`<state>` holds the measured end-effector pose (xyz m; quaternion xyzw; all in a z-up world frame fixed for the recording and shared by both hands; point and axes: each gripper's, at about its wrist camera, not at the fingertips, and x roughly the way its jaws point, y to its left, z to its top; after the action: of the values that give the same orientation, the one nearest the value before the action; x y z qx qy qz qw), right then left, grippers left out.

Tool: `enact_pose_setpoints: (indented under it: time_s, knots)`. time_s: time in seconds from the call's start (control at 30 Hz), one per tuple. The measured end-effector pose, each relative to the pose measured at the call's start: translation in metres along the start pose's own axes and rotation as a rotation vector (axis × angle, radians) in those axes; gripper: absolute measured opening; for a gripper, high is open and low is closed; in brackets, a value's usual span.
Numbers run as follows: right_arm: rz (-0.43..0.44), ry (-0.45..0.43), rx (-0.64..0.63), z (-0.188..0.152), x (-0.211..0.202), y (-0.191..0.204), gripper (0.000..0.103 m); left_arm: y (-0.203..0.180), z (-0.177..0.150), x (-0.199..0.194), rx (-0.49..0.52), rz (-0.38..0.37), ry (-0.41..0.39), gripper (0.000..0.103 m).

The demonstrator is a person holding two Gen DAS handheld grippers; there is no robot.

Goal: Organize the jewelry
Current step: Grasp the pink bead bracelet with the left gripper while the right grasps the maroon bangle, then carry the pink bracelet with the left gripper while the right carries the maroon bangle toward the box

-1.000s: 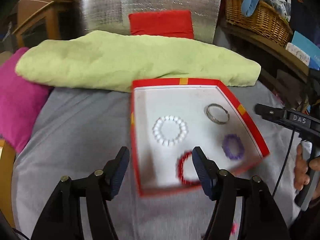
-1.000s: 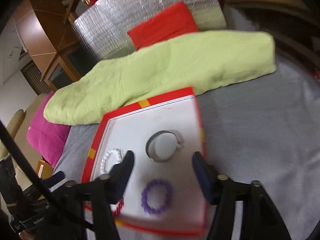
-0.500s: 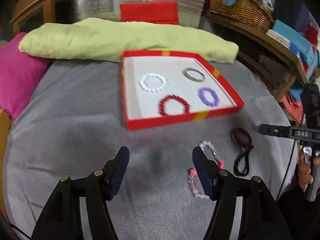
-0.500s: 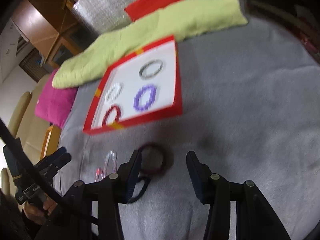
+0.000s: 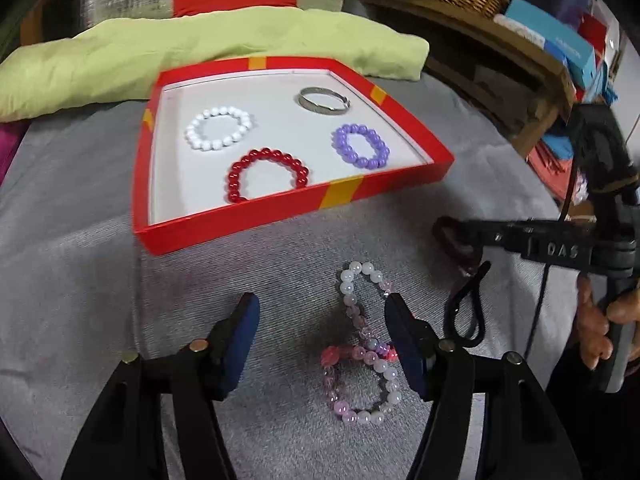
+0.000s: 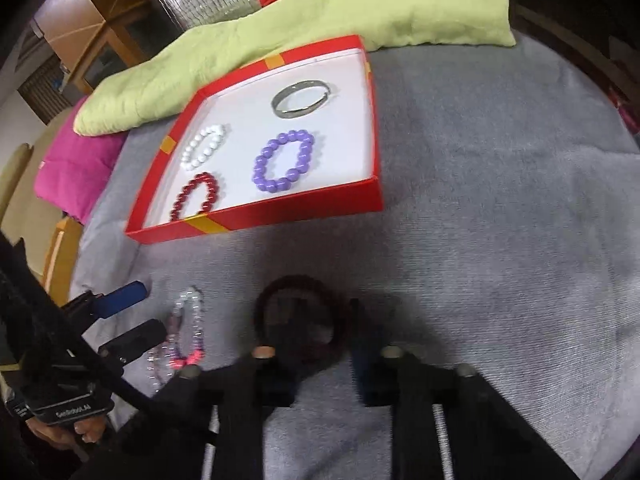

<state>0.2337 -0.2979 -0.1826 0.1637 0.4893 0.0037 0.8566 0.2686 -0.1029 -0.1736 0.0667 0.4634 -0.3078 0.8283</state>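
A: Jaws first. Left gripper [image 5: 322, 316] is released, wide gap, and has just been narrowing a bit. The pale bead bracelet [image 5: 366, 344] lies between the fingers, nearer the right one; no pad presses on it.

B: Right gripper [image 6: 320, 320]?

A: It has just clamped down hard and is nearly closed. The dark maroon bracelet [image 6: 302, 314] sits at its tips. That view is blurred, so I can't tell whether the pads bite the band or sit beside it.

B: Look of the pale one?

A: White, clear and pink beads, with a bright pink knot or tassel mid-length. It's twisted into a figure-eight on the grey cloth [image 5: 80, 240]. The long axis runs away from the left camera, towards the box [image 5: 256, 220], which is apart from it.

B: Maroon one?

A: Small dark beads in a round loop, flat on the cloth, so no clear axis. A black cord loop [image 5: 466, 312] lies just beside it, between the two bracelets.

B: Box contents?

A: Red tray with a white floor. A white bracelet [image 5: 219, 128] and a metal bangle [image 5: 324, 100] sit at the back; a red bracelet [image 5: 267, 174] and a purple one [image 5: 360, 146] at the front. All lie flat and apart.
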Motion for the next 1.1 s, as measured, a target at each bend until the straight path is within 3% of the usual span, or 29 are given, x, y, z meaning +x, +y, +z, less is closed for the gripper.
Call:
enact_pose_setpoints:
  time_s: [0.03, 0.1, 0.23, 0.5, 0.57, 0.73, 0.8, 0.83, 0.93, 1.1]
  knots:
    - [-0.004, -0.01, 0.0, 0.001, -0.002, -0.001, 0.01, -0.001, 0.001, 0.003, 0.006, 0.003, 0.004, 0.048]
    - [-0.001, -0.033, 0.013, 0.002, -0.005, -0.002, 0.01, -0.004, 0.002, 0.008, 0.022, 0.022, -0.001, 0.039]
    - [0.011, -0.068, 0.048, 0.005, -0.014, -0.012, 0.01, -0.007, 0.004, 0.01, 0.042, 0.022, -0.025, 0.009]
    - [0.096, -0.04, 0.134, 0.012, -0.015, -0.021, 0.014, 0.013, 0.008, -0.005, -0.021, 0.059, -0.083, 0.007]
    - [0.093, -0.025, 0.118, 0.013, -0.012, -0.015, 0.022, 0.017, 0.006, -0.014, -0.03, 0.056, -0.103, 0.007]
    - [0.044, 0.033, 0.04, 0.007, 0.003, 0.001, 0.024, 0.03, 0.004, -0.032, -0.045, 0.061, -0.144, 0.007]
    - [-0.001, 0.016, -0.015, 0.002, 0.006, 0.01, 0.024, 0.035, 0.003, -0.035, -0.061, 0.067, -0.147, 0.007]
    - [-0.015, 0.005, -0.04, 0.001, 0.006, 0.013, 0.024, 0.037, 0.002, -0.037, -0.067, 0.071, -0.148, 0.007]
    - [-0.064, -0.014, -0.131, -0.002, 0.008, 0.028, 0.006, 0.043, 0.002, -0.039, -0.095, 0.095, -0.147, 0.007]
    - [-0.022, -0.097, -0.158, -0.001, -0.008, 0.034, 0.005, 0.046, 0.003, -0.044, -0.11, 0.126, -0.167, 0.007]
